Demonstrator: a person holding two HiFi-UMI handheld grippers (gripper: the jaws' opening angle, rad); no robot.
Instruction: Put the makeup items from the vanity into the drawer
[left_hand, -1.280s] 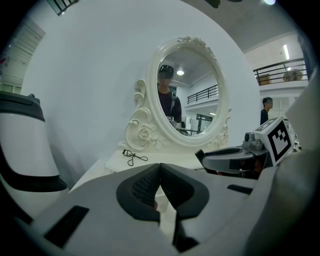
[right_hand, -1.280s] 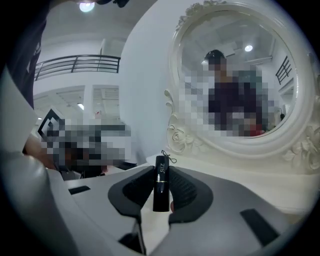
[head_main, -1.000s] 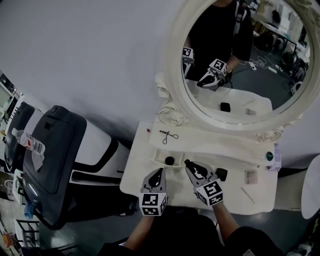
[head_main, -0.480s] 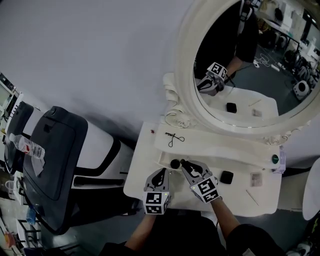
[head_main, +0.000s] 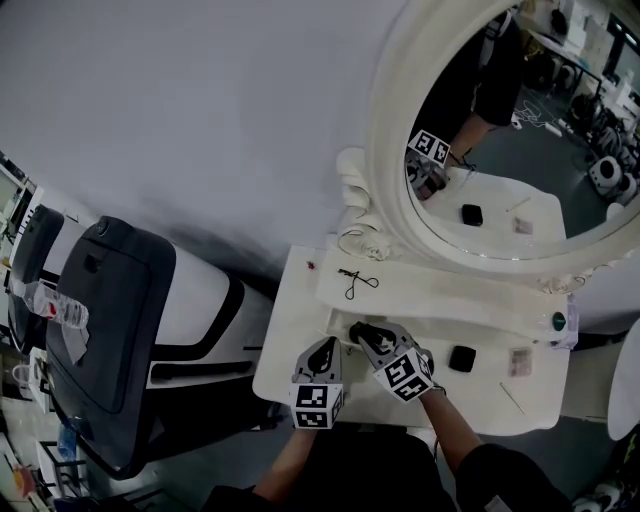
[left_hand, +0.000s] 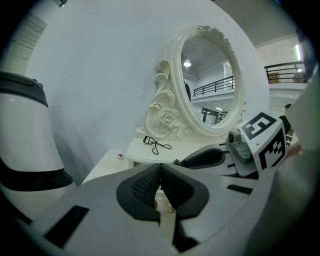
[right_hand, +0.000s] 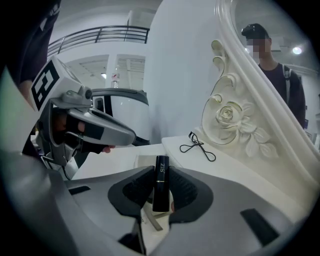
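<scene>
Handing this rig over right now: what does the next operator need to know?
Left gripper: shut, empty.
Right gripper: clamped on a black lipstick, at the open drawer.
Still on the vanity: eyelash curler on the shelf, black compact, thin stick.
Done: lipstick picked up.
Left: drop it in the drawer, then move the rest.

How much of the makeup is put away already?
Done: nothing shows in the drawer yet, though its inside is mostly hidden. In hand: the right gripper clamps a black lipstick right by the drawer; the left gripper is shut and empty. Left: the eyelash curler on the shelf, the black compact and smaller bits on the vanity top.
</scene>
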